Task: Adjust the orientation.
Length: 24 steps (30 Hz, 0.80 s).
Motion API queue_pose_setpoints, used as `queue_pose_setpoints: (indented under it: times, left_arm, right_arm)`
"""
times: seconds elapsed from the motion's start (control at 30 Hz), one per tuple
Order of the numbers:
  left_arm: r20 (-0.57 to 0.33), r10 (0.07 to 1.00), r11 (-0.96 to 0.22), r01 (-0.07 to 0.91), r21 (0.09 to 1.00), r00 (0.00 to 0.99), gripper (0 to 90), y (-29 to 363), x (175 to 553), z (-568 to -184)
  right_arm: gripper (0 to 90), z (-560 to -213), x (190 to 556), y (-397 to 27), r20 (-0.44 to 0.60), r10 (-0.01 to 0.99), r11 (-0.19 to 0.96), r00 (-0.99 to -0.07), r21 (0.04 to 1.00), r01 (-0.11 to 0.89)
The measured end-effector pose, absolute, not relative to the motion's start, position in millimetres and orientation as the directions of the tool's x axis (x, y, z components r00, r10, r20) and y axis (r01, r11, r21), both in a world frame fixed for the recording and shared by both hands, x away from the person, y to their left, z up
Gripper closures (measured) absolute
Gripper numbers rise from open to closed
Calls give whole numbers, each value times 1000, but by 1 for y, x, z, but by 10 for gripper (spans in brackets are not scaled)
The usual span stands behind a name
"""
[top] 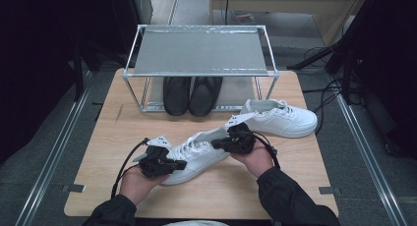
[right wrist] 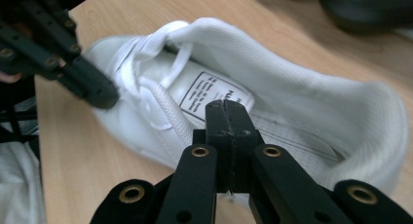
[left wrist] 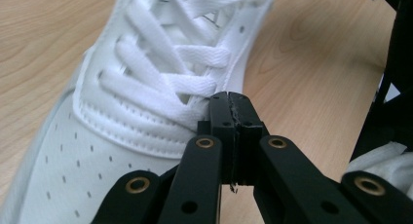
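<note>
Behind sneaker (top: 196,155): rack (top: 200,51), black shoes (top: 192,94).

The near white sneaker (left wrist: 122,126) looks like smooth matt leather with punched holes, woven cloth laces (left wrist: 160,83) and a soft textile lining (right wrist: 292,78). The tabletop (top: 123,137) is pale wood-grain, faintly satin. The rack (top: 199,51) seems bare metal, and the black shoes (top: 192,94) beneath look slightly glossy.

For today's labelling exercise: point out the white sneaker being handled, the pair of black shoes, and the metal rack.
white sneaker (top: 204,155), high view, on its side panel.
pair of black shoes (top: 192,95), high view, where the two shoes meet.
metal rack (top: 201,51), high view, on its top shelf.
</note>
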<state>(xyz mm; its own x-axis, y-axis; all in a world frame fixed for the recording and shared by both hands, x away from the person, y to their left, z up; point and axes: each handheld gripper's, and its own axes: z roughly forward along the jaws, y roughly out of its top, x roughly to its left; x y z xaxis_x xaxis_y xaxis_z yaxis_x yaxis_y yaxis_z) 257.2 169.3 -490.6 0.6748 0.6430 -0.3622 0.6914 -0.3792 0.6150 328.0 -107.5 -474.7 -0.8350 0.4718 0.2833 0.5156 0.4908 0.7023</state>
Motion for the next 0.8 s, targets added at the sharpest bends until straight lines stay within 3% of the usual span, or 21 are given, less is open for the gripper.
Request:
queue_pose_setpoints:
  times: [0.8]
  left_arm:
    - [-356, 674, -357, 708, 609, 647, 900, 191, 289, -490]
  right_arm:
    - [900, -472, 304, -93, 279, 414, 547, -867, 685, 481]
